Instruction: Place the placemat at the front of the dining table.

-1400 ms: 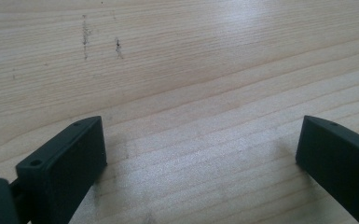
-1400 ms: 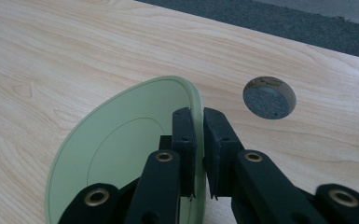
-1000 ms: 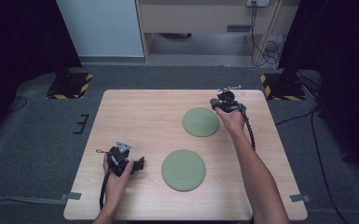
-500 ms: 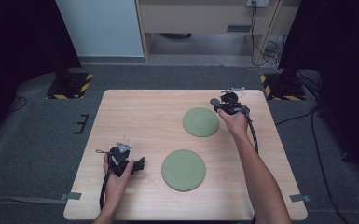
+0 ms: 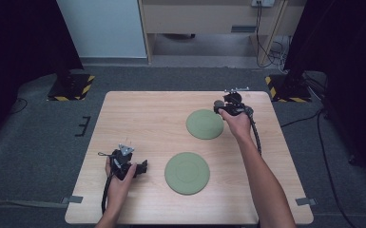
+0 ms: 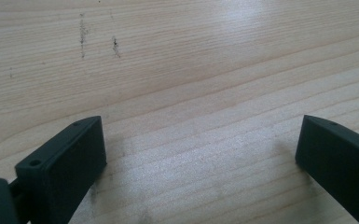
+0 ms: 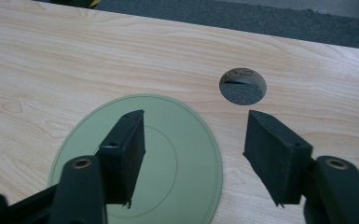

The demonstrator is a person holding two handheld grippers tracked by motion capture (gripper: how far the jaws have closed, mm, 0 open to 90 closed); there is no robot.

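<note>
Two round green plates lie flat on the wooden table [image 5: 147,118]: a far plate [image 5: 205,124] and a near plate [image 5: 187,173]. My right gripper [image 5: 218,108] sits at the far plate's right rim. Its jaws have just been opening. In the right gripper view, the right gripper [image 7: 196,123] stands open over the plate [image 7: 168,121], with the rim below the gap and nothing pressed between the pads. My left gripper [image 5: 142,167] rests at the front left, left of the near plate. In its own view the left gripper [image 6: 200,135] is open wide over bare wood.
A round cable hole [image 7: 242,86] is cut through the tabletop just beyond the far plate. Grey carpet surrounds the table, with yellow-black marked bases [image 5: 71,86] at the back corners. A cable [image 5: 255,137] trails along the right forearm.
The right gripper has shifted very slightly at the far plate's rim, and the plate has stayed where it was. The left hand and the near plate have not moved.
</note>
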